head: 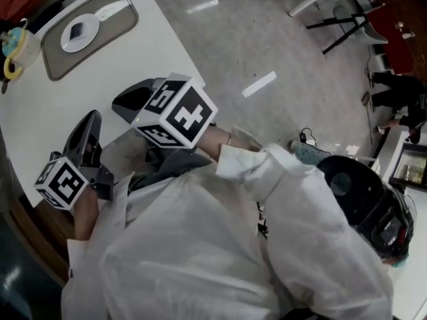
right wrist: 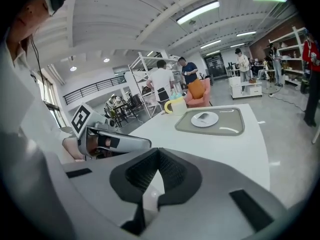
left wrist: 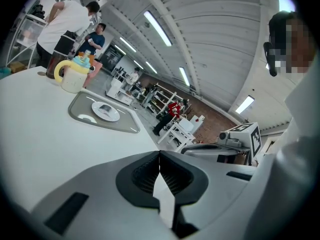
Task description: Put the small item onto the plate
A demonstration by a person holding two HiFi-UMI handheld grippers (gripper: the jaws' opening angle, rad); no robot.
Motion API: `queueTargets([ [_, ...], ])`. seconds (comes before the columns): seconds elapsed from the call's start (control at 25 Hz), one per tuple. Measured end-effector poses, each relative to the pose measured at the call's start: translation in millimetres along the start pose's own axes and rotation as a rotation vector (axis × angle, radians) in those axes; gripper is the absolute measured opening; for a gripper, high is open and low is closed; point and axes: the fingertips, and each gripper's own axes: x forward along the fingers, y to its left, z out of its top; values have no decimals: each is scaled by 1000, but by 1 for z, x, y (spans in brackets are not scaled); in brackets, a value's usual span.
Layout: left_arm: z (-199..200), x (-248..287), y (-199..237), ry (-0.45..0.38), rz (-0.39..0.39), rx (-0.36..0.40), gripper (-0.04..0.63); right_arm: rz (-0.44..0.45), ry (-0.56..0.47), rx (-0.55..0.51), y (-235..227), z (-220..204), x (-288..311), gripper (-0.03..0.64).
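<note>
A small dark item [head: 79,28] lies on the white plate [head: 69,43], which sits in a grey tray [head: 101,42] at the far left of the white table. The left gripper view shows the same item [left wrist: 104,108] and plate [left wrist: 113,115] some way ahead, as does the right gripper view, with the item [right wrist: 202,116] on the plate [right wrist: 213,120]. My left gripper [head: 92,119] and right gripper [head: 119,103] hover side by side over the table's near part, well short of the tray. Both are shut with nothing between the jaws.
A cream mug with a yellow handle [head: 15,49] stands beside the tray's far end. The table edge [head: 193,65] drops to the floor on the right. People [right wrist: 162,81] stand beyond the table; shelves and chairs fill the room behind.
</note>
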Motion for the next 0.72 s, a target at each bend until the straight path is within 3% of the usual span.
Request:
queueTargets([
  [0.72,-13,4,13,31,35,-25,11,12,45,-20,-1,-12,0,15],
])
